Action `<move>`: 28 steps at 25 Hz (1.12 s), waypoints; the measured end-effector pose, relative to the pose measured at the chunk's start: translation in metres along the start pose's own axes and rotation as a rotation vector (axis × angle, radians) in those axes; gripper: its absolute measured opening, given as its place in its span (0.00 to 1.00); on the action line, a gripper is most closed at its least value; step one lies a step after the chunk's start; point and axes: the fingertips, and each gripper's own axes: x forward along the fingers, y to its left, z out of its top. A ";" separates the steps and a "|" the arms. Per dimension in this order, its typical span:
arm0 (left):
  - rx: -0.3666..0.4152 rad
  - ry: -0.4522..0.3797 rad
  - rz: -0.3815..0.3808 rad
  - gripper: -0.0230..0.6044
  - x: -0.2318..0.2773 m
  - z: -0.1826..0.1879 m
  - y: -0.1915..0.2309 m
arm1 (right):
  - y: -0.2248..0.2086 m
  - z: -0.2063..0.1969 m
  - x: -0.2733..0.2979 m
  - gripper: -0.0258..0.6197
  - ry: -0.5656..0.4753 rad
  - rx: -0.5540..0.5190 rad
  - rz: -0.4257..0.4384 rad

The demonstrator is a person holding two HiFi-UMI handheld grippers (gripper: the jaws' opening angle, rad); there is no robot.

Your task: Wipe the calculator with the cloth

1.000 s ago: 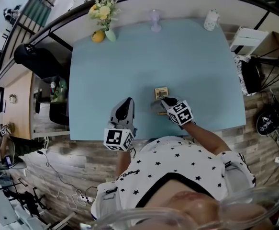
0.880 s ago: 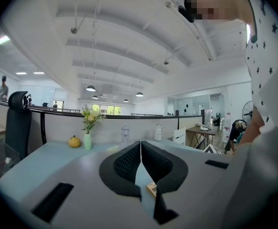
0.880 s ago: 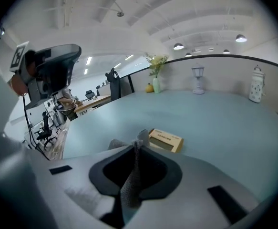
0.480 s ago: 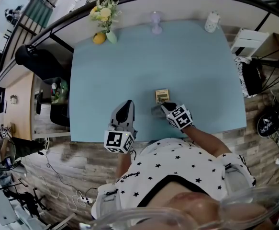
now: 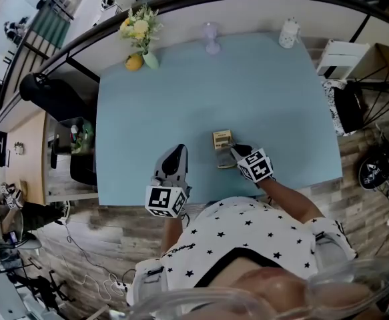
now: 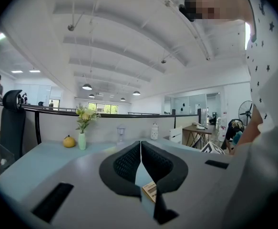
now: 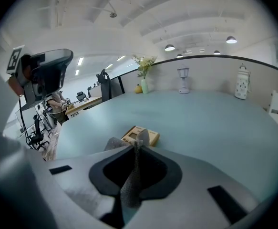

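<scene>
Plainly, the right tool (image 7: 136,149) was clamped on the grey cloth (image 7: 129,180), a grip only its own view revealed. The head view set the tan calculator (image 5: 222,139) on the blue tabletop (image 5: 274,92) just beyond, its print too small to read. The left tool (image 6: 140,152) held its jaws together on nothing.

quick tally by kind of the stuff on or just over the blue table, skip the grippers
calculator: 1
cloth: 1
vase of flowers: 1
yellow fruit: 1
clear stemmed glass: 1
white lantern: 1
total: 6
</scene>
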 end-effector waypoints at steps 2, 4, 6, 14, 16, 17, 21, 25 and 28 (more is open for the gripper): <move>0.004 0.001 -0.010 0.09 0.003 0.001 -0.002 | -0.004 -0.003 -0.003 0.09 0.004 0.009 -0.011; 0.006 0.000 -0.017 0.09 0.005 0.003 -0.003 | -0.008 -0.006 -0.006 0.09 0.010 0.012 -0.018; 0.007 0.001 -0.022 0.09 0.007 0.003 -0.005 | -0.009 -0.010 -0.008 0.09 0.018 0.017 -0.024; 0.002 0.004 -0.028 0.09 0.010 0.001 -0.007 | -0.014 -0.029 -0.008 0.09 0.048 0.029 -0.037; 0.001 0.001 -0.026 0.09 0.010 0.001 -0.007 | -0.015 -0.032 -0.008 0.09 0.051 0.031 -0.039; 0.000 0.000 -0.025 0.09 0.010 0.000 -0.007 | -0.014 -0.033 -0.007 0.09 0.051 0.031 -0.039; -0.006 -0.003 -0.018 0.09 0.009 0.000 -0.005 | -0.015 -0.030 -0.009 0.09 0.040 0.042 -0.042; -0.011 -0.009 -0.018 0.09 0.011 0.001 -0.005 | -0.025 -0.005 -0.023 0.09 -0.051 0.100 -0.062; -0.015 -0.014 -0.028 0.09 0.014 0.001 -0.007 | -0.033 0.029 -0.043 0.09 -0.167 0.132 -0.075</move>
